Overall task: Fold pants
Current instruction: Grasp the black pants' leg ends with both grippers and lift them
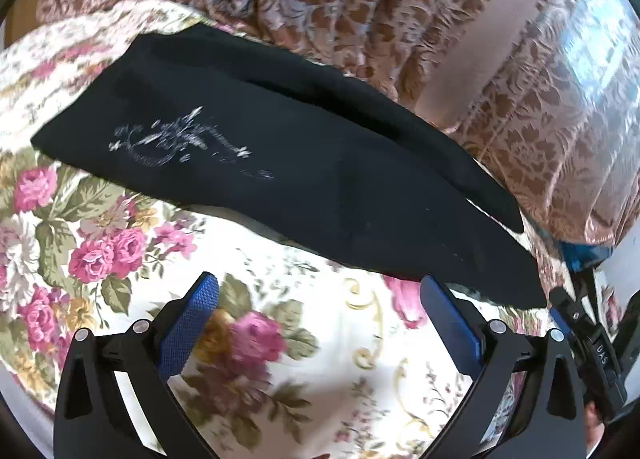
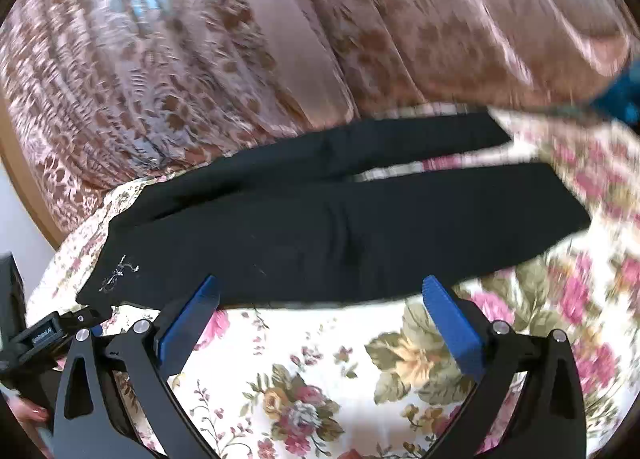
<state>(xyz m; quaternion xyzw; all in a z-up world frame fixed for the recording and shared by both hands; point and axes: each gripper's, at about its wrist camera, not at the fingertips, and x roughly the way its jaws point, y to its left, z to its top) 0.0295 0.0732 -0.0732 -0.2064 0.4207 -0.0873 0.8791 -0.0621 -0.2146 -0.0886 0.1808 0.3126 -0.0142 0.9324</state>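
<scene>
Black pants [image 1: 304,163] lie flat on a floral bedspread [image 1: 280,339], with a white embroidered mark [image 1: 180,139] near the waist end at left. In the right wrist view the pants [image 2: 340,227] show both legs running right, slightly apart. My left gripper [image 1: 320,287] stands open just short of the near edge of the pants, nothing between its blue pads [image 1: 188,323]. My right gripper [image 2: 320,291] is open too, its fingertips at the near edge of the fabric, holding nothing. The right gripper's body [image 1: 592,347] shows at the right edge of the left wrist view.
A brown and pink patterned curtain [image 2: 200,59] hangs behind the bed. A wooden edge [image 2: 24,187] shows at the far left. A blue object [image 2: 624,95] sits at the upper right. A fingertip [image 2: 34,413] of the person shows at lower left.
</scene>
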